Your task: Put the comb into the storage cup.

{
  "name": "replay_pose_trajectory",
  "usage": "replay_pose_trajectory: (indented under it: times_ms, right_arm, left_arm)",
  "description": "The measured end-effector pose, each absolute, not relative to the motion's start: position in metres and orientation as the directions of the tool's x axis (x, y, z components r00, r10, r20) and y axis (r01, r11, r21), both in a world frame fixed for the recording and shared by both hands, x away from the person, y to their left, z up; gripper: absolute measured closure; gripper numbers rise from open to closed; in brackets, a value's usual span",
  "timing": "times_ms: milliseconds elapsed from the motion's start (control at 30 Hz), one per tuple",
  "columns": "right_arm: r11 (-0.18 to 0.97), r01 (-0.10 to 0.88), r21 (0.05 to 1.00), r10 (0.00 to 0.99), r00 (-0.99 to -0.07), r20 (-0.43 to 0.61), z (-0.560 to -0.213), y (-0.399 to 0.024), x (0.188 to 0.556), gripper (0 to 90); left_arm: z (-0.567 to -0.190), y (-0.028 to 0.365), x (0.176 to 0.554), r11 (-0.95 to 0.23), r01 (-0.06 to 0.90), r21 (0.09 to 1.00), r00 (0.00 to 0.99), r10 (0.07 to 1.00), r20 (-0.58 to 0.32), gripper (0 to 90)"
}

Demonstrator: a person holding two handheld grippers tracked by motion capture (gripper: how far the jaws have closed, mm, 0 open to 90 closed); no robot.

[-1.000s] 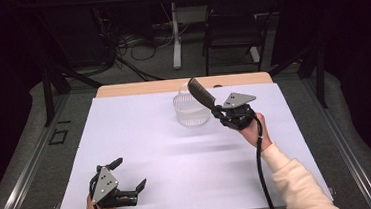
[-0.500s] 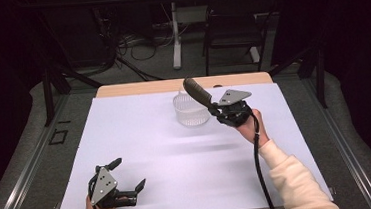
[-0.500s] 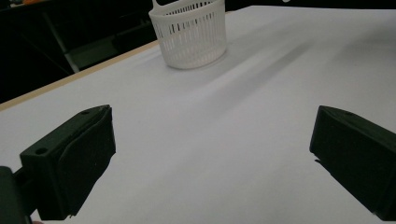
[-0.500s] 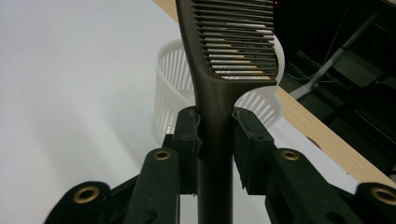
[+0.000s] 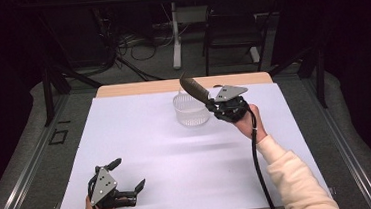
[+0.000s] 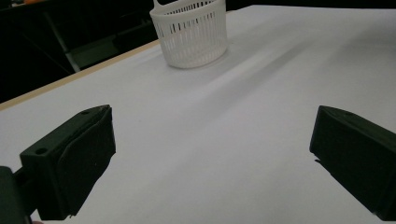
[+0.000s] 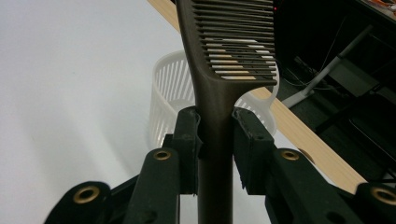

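Note:
A dark comb (image 5: 192,88) (image 7: 219,56) is clamped by its handle in my right gripper (image 5: 212,102) (image 7: 214,140), which is shut on it. The comb's toothed end rises over the white slotted basket (image 5: 190,111) (image 7: 173,93) (image 6: 191,32) at the table's far middle. The basket stands upright and its inside is hidden from me. My left gripper (image 5: 127,177) (image 6: 210,158) rests low near the front left of the white table cover (image 5: 177,155), jaws wide open with nothing between them.
The wooden table edge (image 5: 137,89) runs along the far side behind the basket. Beyond it are a chair (image 5: 232,25), table legs and cables on the floor. A black cable (image 5: 257,164) trails from my right gripper along the sleeve.
My right gripper has carried the comb slightly left, so its toothed end now hangs above the basket. The left gripper has stayed put.

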State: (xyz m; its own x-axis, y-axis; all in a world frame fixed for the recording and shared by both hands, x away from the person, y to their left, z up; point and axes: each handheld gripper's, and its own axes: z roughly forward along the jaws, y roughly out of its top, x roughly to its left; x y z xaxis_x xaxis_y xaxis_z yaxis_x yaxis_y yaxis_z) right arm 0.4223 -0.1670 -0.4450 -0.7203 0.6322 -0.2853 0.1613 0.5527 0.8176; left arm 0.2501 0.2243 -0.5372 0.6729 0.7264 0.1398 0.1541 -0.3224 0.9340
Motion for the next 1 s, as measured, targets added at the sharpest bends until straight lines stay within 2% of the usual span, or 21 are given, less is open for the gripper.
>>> replay_pose_trajectory:
  times_ms: [1000]
  right_arm:
    - [0.572,0.132,0.809,0.624,-0.71,-0.325,-0.433,-0.164,0.431,72.1]
  left_arm:
    - [-0.537,0.224,0.251,-0.319,0.155,0.935,0.671,0.728,0.138,0.1]
